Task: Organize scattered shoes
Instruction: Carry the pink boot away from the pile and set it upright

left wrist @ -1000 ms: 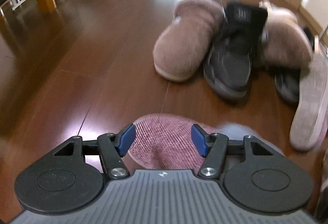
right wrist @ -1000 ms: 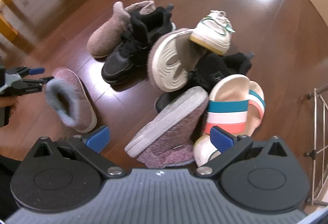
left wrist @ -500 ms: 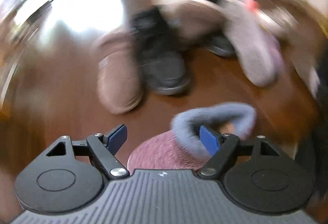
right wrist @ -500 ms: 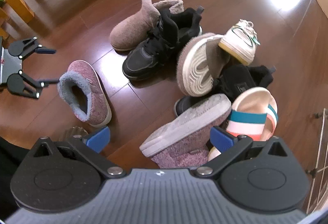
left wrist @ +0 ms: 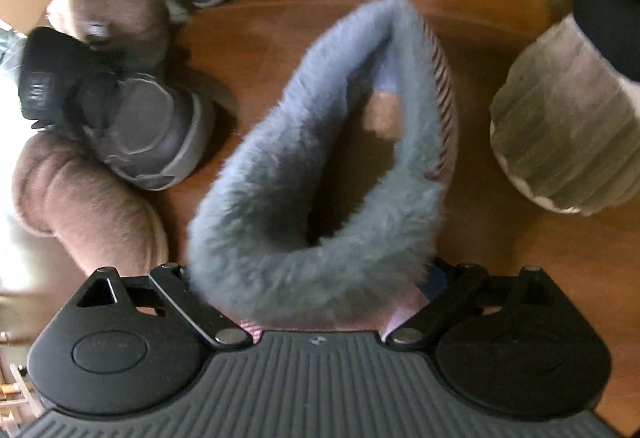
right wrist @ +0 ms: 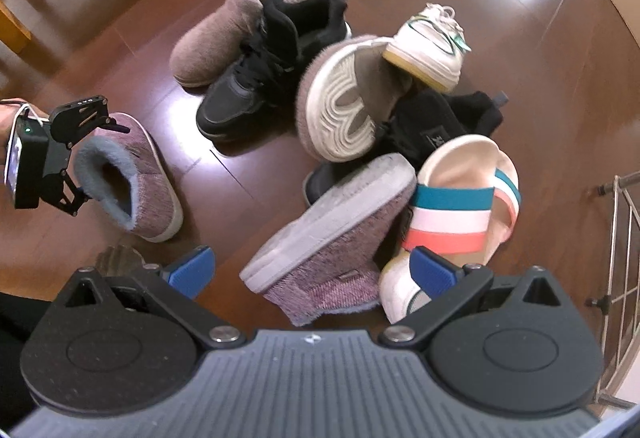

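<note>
Two grippers in play. We see the left gripper at 9 o'clock in the right wrist view, pointing steeply down over the heel of a mauve knit slipper boot with grey fleece lining, which stands upright on the dark wooden floor apart from the pile. Its jaws have just been opening; they now straddle the fleece collar in the left wrist view, spread wide. We cannot tell if the pads touch the boot, the fleece hides them.

The right gripper stands wide, nothing between its blue pads, hanging above the matching mauve knit boot lying on its side at 6 o'clock, sole up.

The pile spreads from 12 to 3 o'clock: a tan suede ankle boot touching a black lace-up sneaker, a second tan boot tipped sole-out, a white low sneaker on top of it, another black shoe, and a cream slide with teal, white and coral bands just beside the tipped mauve boot.
</note>
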